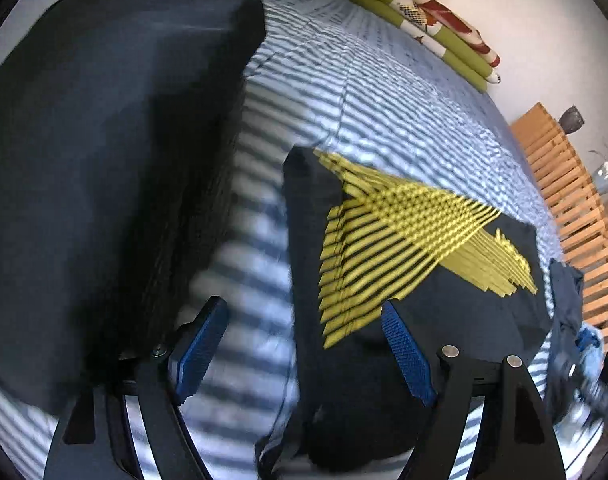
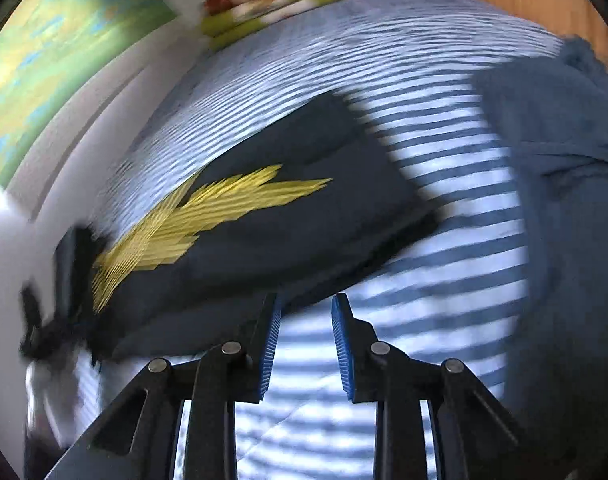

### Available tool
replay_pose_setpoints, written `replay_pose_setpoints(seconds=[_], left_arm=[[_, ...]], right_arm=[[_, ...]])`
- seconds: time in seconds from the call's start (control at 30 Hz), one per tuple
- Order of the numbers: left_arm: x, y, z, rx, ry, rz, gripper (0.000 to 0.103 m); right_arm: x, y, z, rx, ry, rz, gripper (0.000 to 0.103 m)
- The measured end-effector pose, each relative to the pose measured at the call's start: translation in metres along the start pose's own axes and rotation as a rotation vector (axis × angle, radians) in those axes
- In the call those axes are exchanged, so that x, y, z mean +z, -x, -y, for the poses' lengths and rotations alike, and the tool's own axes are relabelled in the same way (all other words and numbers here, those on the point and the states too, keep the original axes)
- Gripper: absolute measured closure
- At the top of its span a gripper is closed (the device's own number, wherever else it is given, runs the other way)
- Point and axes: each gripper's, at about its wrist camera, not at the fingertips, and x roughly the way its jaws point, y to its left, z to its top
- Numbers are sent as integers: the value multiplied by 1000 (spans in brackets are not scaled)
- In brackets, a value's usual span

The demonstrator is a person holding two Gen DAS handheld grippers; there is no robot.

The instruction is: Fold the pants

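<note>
Two grippers are showing, the left gripper [image 1: 304,320] and the right gripper [image 2: 305,312], each carrying two blue pads [image 1: 202,350]. Three dark garments are lying on one striped bedspread [image 1: 383,92]: one navy piece with a yellow print [image 1: 403,216] at 4 o'clock in the left view, one plain dark folded piece [image 1: 116,140] at 9 o'clock, and one crumpled blue piece [image 2: 563,200] at 3 o'clock in the right view. One stack of folded green blankets [image 1: 415,20] is sitting at 1 o'clock.
</note>
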Motion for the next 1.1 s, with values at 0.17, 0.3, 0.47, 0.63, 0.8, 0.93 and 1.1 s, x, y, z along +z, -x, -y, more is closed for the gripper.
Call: replay_pose_setpoints(seconds=[0.17,0.3,0.47,0.63,0.8,0.93,1.1], left_arm=[[22,-14,0,3,33,-8,21],[8,-12,5,-17,16,5,21],[-26,3,11,-13,-44,-23,21],[-59,25,14,-14,-90,-31,21],[-72,35,58,-48,-208,-21,21],[-76,30,100,-33,-342,-3,21],[-70,40,112,-47,-336,37,21]], right_arm=[[-31,-20,-87,66,240,-66,74],[-41,-35,-121,89,275,-74,71],[-30,-28,-73,-12,111,0,59],[-13,-11,39,-56,-253,43,57],[2,-12,101,58,-483,84,57],[13,-21,104,80,-515,122,57],[26,-32,100,86,-518,162,60]])
